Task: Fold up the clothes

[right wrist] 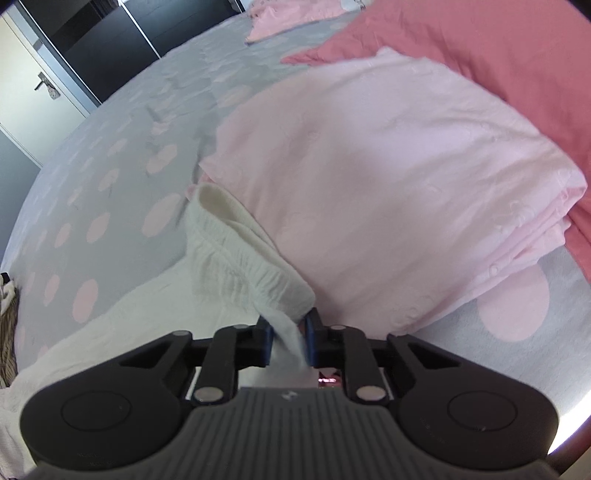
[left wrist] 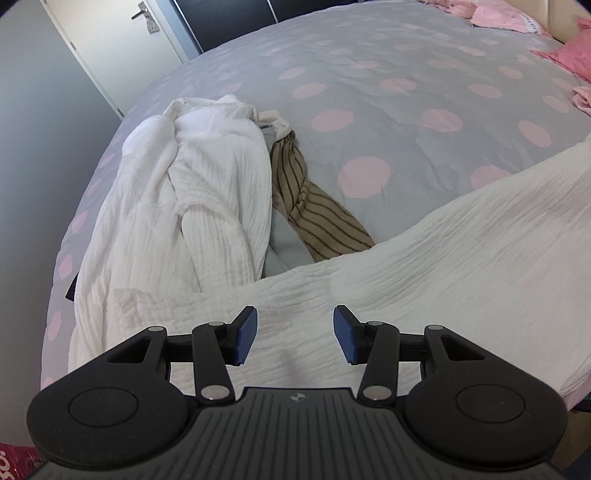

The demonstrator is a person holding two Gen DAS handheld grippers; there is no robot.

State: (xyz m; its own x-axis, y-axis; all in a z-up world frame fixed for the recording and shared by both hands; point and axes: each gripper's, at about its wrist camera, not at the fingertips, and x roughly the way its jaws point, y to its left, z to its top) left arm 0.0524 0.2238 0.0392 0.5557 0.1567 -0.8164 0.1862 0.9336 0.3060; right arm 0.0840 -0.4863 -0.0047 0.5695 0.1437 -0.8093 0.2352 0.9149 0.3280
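Observation:
A white crinkled garment [left wrist: 424, 266] lies stretched across the grey bed with pink dots. My left gripper [left wrist: 294, 334] hovers open just above its near part, nothing between the blue pads. In the right wrist view the same white garment [right wrist: 236, 254] shows an elastic waistband, and my right gripper [right wrist: 288, 338] is shut on its corner, lifting it beside a folded pale pink garment [right wrist: 388, 184]. A second white crumpled garment [left wrist: 192, 199] and a tan striped garment [left wrist: 314, 214] lie further left on the bed.
A darker pink cloth [right wrist: 498, 51] lies under and behind the pink stack. More pink clothes [left wrist: 506, 14] sit at the bed's far end. A white door [left wrist: 110, 40] and dark wardrobe [right wrist: 96, 40] stand beyond the bed's [left wrist: 369, 74] left edge.

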